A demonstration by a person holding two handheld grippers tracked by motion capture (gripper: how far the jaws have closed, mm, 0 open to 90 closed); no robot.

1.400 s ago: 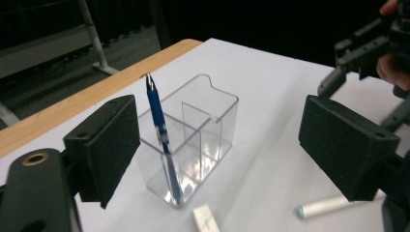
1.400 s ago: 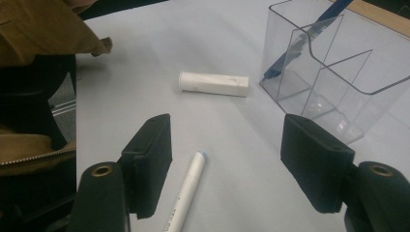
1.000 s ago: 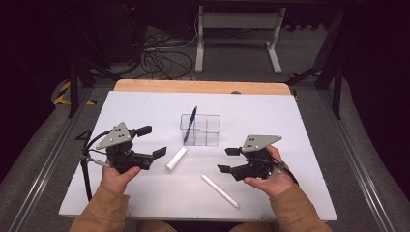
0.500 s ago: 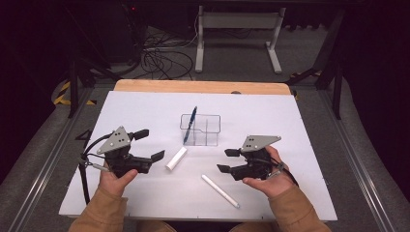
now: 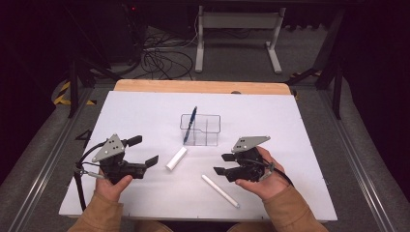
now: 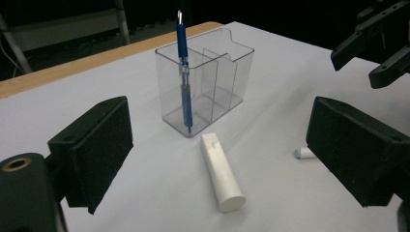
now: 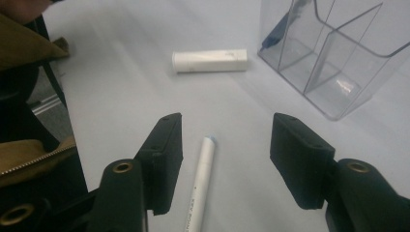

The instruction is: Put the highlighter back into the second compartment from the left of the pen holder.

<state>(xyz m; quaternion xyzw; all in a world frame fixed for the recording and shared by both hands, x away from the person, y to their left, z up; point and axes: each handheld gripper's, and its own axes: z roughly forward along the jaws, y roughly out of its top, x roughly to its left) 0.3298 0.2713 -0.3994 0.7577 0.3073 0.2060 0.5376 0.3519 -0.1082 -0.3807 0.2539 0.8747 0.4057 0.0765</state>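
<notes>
Your right gripper (image 5: 223, 164) hovers low over the slim white pen (image 7: 200, 186), which lies at the bottom centre of the right gripper view; its jaws have just been closing, still apart, pads not yet on the barrel. Centre the pen between them, drop lower, then squeeze. Your left gripper (image 5: 145, 151), jaws wide and empty, faces the short white cylinder (image 6: 221, 172) at lower centre of its view, in front of the clear divided holder (image 6: 207, 87) with the blue pen (image 6: 183, 79).

slim white pen (image 7: 200, 183), print too blurred
</notes>
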